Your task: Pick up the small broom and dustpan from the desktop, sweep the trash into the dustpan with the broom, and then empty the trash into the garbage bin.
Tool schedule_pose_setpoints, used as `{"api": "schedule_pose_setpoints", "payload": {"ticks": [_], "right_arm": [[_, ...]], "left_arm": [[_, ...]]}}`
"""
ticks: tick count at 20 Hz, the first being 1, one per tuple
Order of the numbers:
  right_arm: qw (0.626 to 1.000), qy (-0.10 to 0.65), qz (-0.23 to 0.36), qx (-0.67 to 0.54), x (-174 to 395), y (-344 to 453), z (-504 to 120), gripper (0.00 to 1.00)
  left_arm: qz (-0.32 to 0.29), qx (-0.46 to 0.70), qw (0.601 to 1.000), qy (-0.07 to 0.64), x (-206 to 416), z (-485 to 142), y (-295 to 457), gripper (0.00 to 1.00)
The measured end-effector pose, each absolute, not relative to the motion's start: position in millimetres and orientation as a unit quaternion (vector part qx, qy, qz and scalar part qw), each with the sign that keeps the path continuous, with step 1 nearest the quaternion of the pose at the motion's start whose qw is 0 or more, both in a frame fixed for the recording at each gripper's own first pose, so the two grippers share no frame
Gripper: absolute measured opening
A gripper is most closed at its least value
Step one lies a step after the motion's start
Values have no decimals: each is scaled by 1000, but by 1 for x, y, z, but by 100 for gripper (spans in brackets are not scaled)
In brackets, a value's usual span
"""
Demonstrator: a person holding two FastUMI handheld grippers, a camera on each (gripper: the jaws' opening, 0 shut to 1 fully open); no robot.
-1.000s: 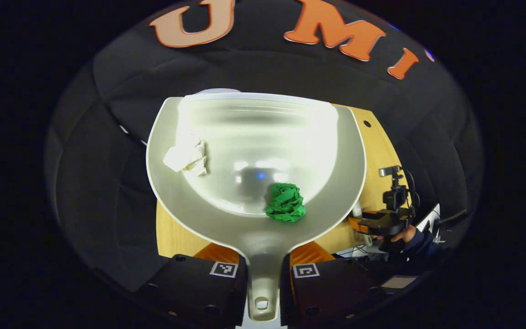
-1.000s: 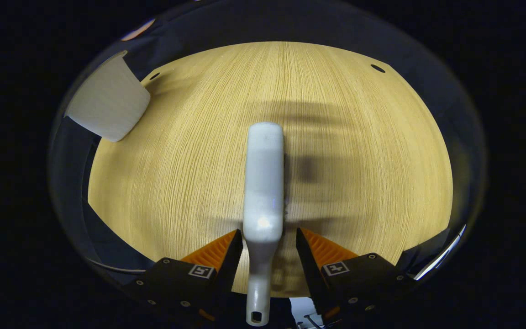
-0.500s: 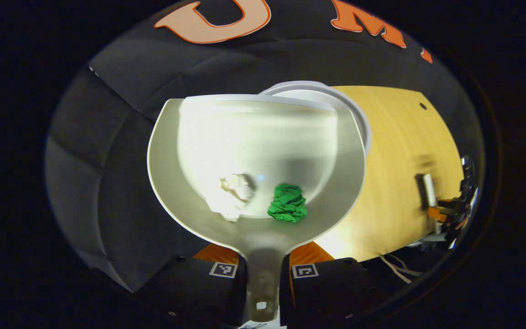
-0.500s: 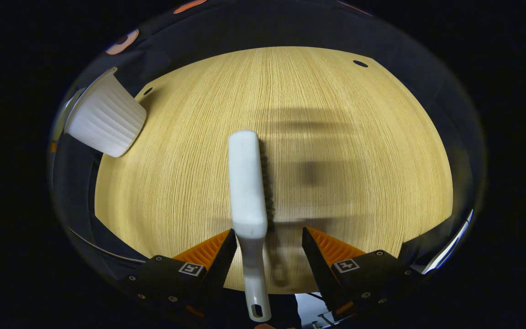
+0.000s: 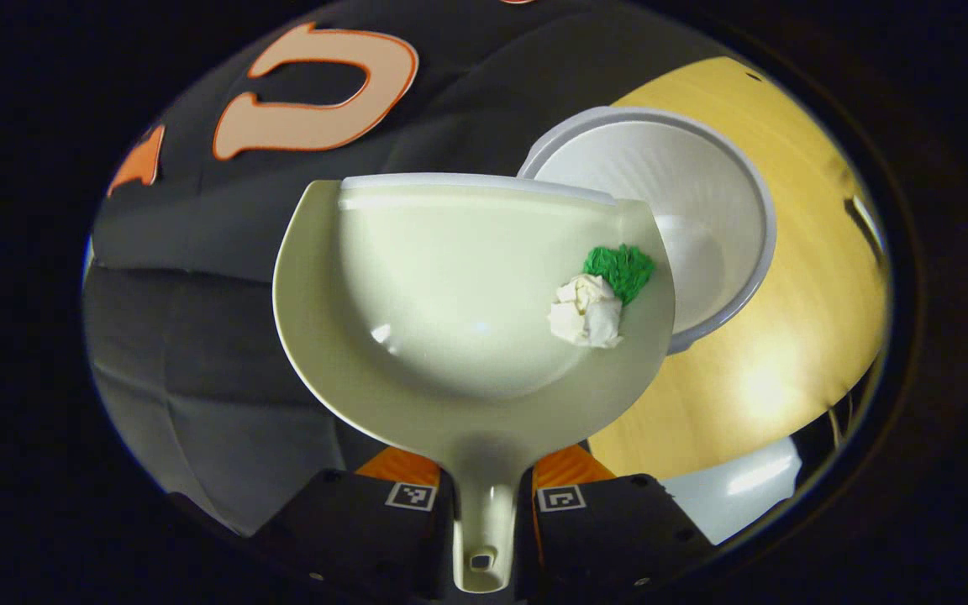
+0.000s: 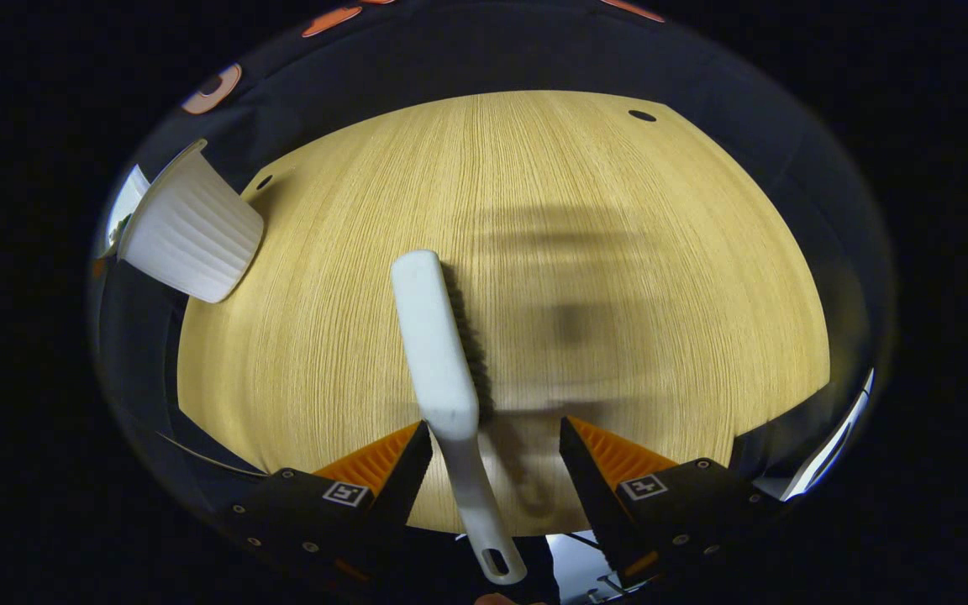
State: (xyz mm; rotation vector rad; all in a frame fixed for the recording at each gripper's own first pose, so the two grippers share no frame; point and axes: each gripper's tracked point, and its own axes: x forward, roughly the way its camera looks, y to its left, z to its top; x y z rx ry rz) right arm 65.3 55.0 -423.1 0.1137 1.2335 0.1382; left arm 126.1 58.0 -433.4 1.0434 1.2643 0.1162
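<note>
My left gripper (image 5: 484, 472) is shut on the handle of the pale dustpan (image 5: 450, 294), which is held up and tipped to the right. A green paper ball (image 5: 621, 267) and a white paper ball (image 5: 586, 313) lie against the pan's right rim, right next to the open mouth of the white garbage bin (image 5: 702, 193). In the right gripper view the white broom (image 6: 438, 353) lies slanted on the wooden table (image 6: 618, 252), bristles facing right. My right gripper (image 6: 494, 441) is open, its fingers well apart on either side of the broom's handle.
The ribbed white bin (image 6: 190, 227) stands at the table's far left corner in the right gripper view. Small holes mark the table's far corners. Black cloth wall surrounds the table. Bare wood lies right of the broom.
The dustpan has swung over beside the bin and tipped right; both paper balls rolled to its right rim. The right gripper opened wider and the broom's head slanted to the left.
</note>
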Motion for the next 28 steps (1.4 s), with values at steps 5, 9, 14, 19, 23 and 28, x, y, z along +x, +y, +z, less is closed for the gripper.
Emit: {"api": "schedule_pose_setpoints", "payload": {"ticks": [5, 9, 14, 19, 23, 28], "right_arm": [[804, 583, 83, 86, 55, 77, -414, 92], [802, 584, 92, 89, 47, 83, -410, 93], [811, 568, 93, 102, 51, 82, -399, 94], [814, 550, 92, 162, 53, 90, -380, 95], [832, 530, 85, 139, 59, 75, -372, 95], [845, 514, 83, 120, 64, 65, -366, 95]], "left_arm": [[44, 602, 623, 497, 132, -422, 75, 29], [43, 679, 584, 443, 138, -428, 107, 30], [46, 578, 670, 463, 119, -461, 105, 29], [65, 383, 812, 435, 104, -521, 58, 29], [-8, 255, 873, 417, 98, -549, -15, 29], [-75, 205, 873, 436, 92, -599, -91, 29]]}}
